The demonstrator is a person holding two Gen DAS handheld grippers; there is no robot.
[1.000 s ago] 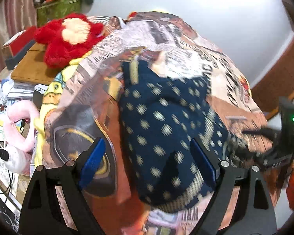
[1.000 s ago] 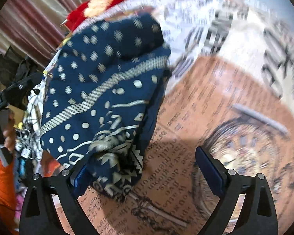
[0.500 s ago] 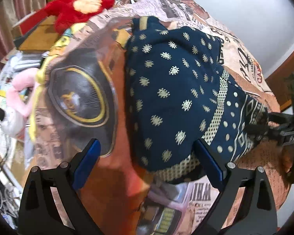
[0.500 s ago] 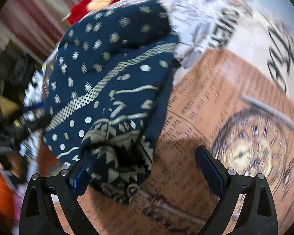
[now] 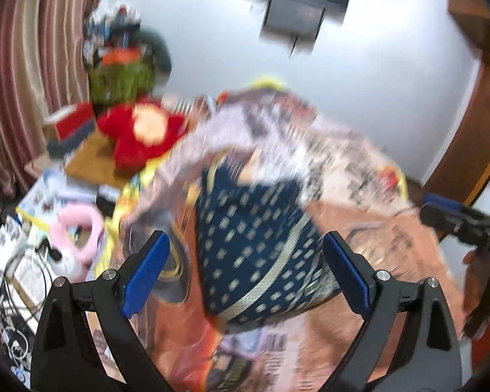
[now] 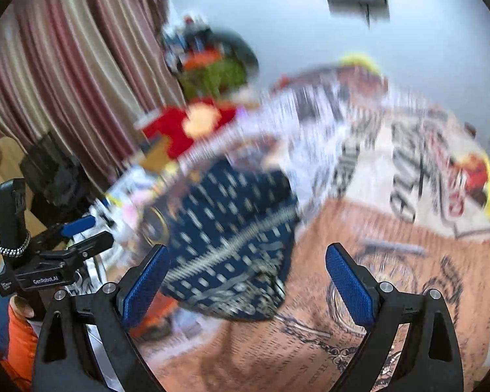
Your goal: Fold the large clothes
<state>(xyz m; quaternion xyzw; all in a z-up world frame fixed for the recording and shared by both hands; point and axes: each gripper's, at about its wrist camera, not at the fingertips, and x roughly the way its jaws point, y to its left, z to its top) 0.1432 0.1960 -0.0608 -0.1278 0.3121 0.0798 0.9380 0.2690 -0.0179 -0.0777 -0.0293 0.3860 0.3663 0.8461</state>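
A folded navy garment (image 5: 251,228) with pale dots and a patterned band lies on the bed's printed cover (image 5: 359,228). My left gripper (image 5: 245,241) hovers above it, open, its blue pads wide apart and touching nothing. In the right wrist view the same garment (image 6: 232,228) lies below and left of my right gripper (image 6: 247,249), which is also open and holds nothing. Each gripper shows in the other's view: the right one (image 5: 454,215) at the right edge, the left one (image 6: 72,238) at the left edge. Both views are blurred by motion.
A red plush toy (image 5: 140,134), a green box (image 5: 121,78) and a pink plush (image 5: 78,232) crowd the clutter left of the bed, with cables near the corner. Striped curtains (image 6: 65,81) hang behind. A wooden frame (image 5: 467,130) stands at the right.
Both grippers have lifted and tipped upward away from the garment, which now looks smaller and lies free on the cover. More wall and curtain show.
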